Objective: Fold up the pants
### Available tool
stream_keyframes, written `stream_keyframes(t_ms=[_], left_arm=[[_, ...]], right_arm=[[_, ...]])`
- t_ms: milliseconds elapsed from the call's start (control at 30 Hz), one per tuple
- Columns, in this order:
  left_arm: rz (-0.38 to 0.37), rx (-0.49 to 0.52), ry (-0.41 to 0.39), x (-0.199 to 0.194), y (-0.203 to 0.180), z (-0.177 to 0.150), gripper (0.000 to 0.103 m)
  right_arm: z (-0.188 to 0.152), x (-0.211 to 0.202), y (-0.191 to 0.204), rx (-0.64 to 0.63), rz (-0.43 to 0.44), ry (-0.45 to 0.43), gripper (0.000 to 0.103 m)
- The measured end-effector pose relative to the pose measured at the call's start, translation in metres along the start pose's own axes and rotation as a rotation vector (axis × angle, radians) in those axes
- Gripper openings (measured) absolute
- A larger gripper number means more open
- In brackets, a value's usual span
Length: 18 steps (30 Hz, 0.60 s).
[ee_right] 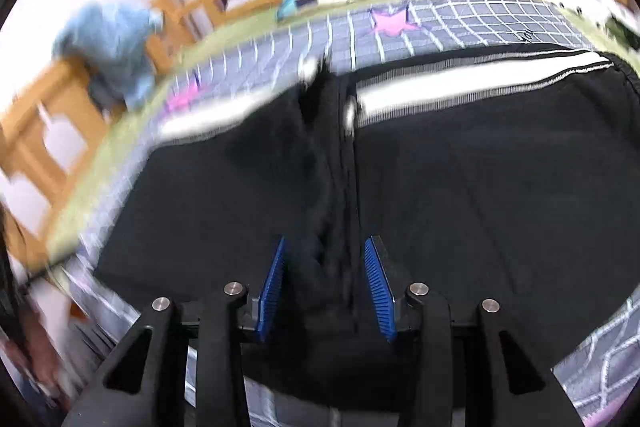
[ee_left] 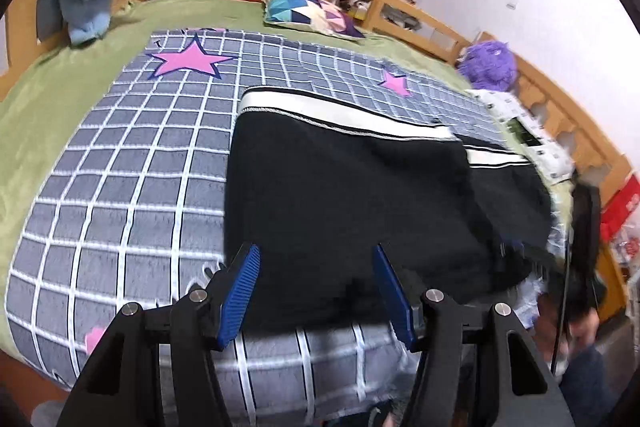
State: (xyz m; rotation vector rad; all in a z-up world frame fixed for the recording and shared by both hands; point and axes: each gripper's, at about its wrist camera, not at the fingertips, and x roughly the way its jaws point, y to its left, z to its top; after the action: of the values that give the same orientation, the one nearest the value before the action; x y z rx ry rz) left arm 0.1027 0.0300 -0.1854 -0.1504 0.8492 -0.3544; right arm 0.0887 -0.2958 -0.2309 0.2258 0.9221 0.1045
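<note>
Both the left claw and right claw gape, released, over the black pants' near edge.

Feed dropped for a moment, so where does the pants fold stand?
Done: the black pants lie spread on the checked blanket, white striped band at the far edge. In hand: left tongs and right tongs are open at the near edge, gripping nothing. Left: no fold is clearly visible; the right view is blurred.
</note>
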Motion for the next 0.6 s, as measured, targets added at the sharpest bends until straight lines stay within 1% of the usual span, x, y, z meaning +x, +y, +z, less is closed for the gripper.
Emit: stream_keyframes(t_ms=[33, 100, 133, 200, 233, 267, 300, 333, 367, 400, 500, 567, 600], left_arm=[[0.006, 0.0, 0.016, 0.007, 0.0, 0.0, 0.057], [0.014, 0.009, 0.07, 0.024, -0.003, -0.008, 0.057], [0.044, 0.046, 0.088, 0.033, -0.007, -0.014, 0.057], [0.08, 0.117, 0.07, 0.034, -0.014, -0.022, 0.057], [0.083, 0.14, 0.066, 0.031, -0.016, -0.023, 0.057], [0.073, 0.141, 0.067, 0.028, -0.016, -0.021, 0.058], [0.049, 0.129, 0.07, 0.024, -0.014, -0.019, 0.058], [0.019, 0.103, 0.073, 0.02, -0.009, -0.015, 0.058], [0.002, 0.081, 0.076, 0.018, -0.006, -0.011, 0.059], [-0.015, 0.052, 0.076, 0.015, -0.001, -0.008, 0.059], [-0.031, -0.005, 0.06, 0.011, 0.009, -0.002, 0.059], [-0.031, -0.028, 0.049, 0.009, 0.014, 0.002, 0.059], [-0.029, -0.04, 0.048, 0.009, 0.016, 0.004, 0.059]], right_arm=[[-0.008, 0.003, 0.003, -0.035, -0.012, 0.014, 0.041], [-0.02, -0.003, 0.007, -0.076, -0.029, -0.006, 0.041], [-0.02, -0.006, 0.01, -0.101, -0.032, 0.002, 0.041], [-0.015, -0.012, 0.012, -0.124, -0.017, 0.023, 0.042], [-0.012, -0.018, 0.012, -0.127, -0.005, 0.025, 0.043], [-0.005, -0.024, 0.01, -0.131, 0.005, 0.013, 0.043], [0.004, -0.031, 0.009, -0.136, 0.007, -0.02, 0.048], [0.012, -0.035, 0.009, -0.146, 0.003, -0.054, 0.056], [0.023, -0.038, 0.009, -0.16, -0.003, -0.093, 0.058], [0.036, -0.036, 0.009, -0.17, -0.012, -0.12, 0.058], [0.072, -0.017, 0.01, -0.155, -0.016, -0.146, 0.058], [0.092, 0.005, 0.01, -0.125, 0.006, -0.133, 0.058], [0.1, 0.018, 0.01, -0.116, 0.022, -0.113, 0.053]])
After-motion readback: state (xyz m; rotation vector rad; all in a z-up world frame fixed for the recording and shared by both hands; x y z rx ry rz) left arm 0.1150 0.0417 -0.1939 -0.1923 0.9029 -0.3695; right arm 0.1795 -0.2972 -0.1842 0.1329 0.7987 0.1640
